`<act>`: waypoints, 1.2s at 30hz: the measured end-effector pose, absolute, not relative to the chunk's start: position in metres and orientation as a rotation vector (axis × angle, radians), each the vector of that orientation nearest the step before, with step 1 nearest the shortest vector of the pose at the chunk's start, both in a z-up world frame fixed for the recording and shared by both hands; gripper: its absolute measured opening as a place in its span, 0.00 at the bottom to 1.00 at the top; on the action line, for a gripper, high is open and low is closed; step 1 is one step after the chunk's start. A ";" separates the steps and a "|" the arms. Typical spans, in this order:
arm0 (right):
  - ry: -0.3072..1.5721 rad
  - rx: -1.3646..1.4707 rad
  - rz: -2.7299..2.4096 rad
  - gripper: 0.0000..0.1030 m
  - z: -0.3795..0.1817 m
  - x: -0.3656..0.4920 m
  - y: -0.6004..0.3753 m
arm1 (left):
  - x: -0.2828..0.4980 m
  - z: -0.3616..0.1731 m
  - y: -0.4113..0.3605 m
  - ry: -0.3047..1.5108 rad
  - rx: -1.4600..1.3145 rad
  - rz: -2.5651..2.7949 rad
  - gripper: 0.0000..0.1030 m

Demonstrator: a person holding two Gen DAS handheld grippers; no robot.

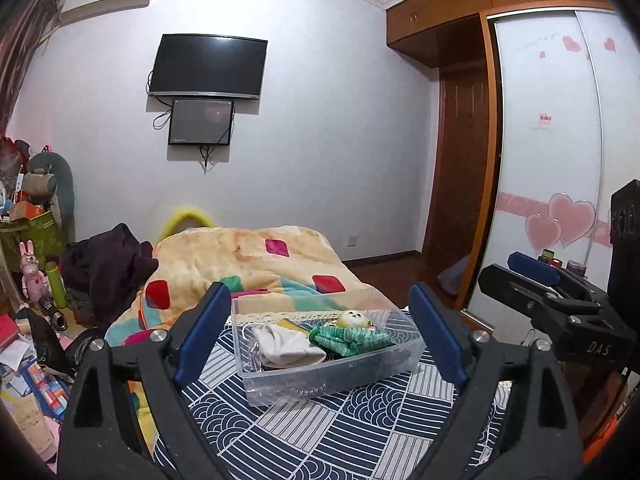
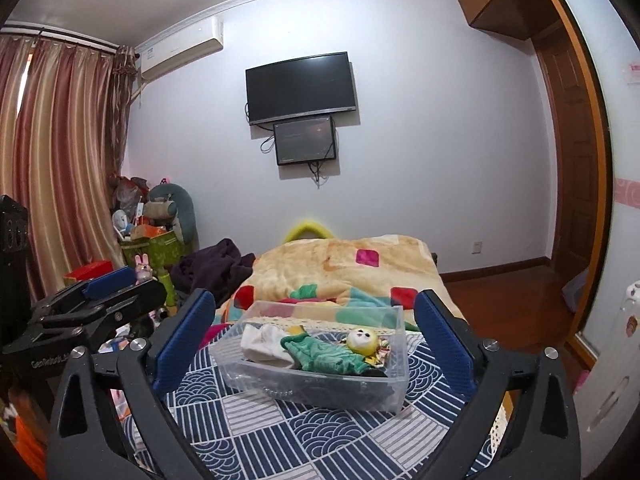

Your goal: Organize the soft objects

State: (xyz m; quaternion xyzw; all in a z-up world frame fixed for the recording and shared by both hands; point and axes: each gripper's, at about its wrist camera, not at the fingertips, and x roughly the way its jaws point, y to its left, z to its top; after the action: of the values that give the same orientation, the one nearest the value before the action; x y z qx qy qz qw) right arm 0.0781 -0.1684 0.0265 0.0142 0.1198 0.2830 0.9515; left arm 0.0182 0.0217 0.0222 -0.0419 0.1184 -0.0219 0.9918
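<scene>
Item 1 — left gripper point(image 1: 320, 328): my fingers stand spread wide with nothing between them, held back from the box and above the bed.

Item 2 — right gripper point(image 2: 314, 338): the same, fingers far apart and empty, aimed at the box from the other side. Each gripper shows at the edge of the other's view, so I hold the two side by side, apart.

Item 3: clear plastic box point(image 1: 332, 380), lidless, on the blue patterned bedspread point(image 1: 340, 440) near the middle of the bed. It is where the soft things are gathered, presumably to keep them contained.

Item 4: white sock point(image 1: 286, 346), bunched, in the left part of the box.

Item 5: green knitted piece point(image 1: 348, 340), crumpled, just beside the sock and touching it.

Item 6: small yellow-headed doll point(image 2: 362, 340), at the far right end of the box, partly lying on the green piece. A darker item sits underneath; I cannot tell what it is.

Item 7: cream blanket with coloured diamonds point(image 1: 256, 256), heaped toward the far edge of the bed behind the box; a dark garment point(image 1: 108, 264) lies at the bed's far left corner.

Judgement: the small soft items look already boxed; both grippers being empty suggests a pause between placements, or the task near its end.
</scene>
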 end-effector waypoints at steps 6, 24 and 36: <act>0.241 0.027 0.575 0.97 0.026 0.074 -0.172 | 0.016 0.021 0.020 0.236 -0.080 -0.040 0.92; 0.240 0.033 0.578 0.97 0.023 0.071 -0.174 | 0.015 0.019 0.021 0.242 -0.081 -0.036 0.94; 0.240 0.033 0.576 0.98 0.024 0.071 -0.174 | 0.015 0.019 0.021 0.240 -0.077 -0.036 0.95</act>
State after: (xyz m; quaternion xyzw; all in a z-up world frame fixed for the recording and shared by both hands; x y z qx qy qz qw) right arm 0.0709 -0.1743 0.0237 0.0163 0.1182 0.2835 0.9515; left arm 0.0147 0.0206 0.0186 -0.0383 0.1194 -0.0178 0.9919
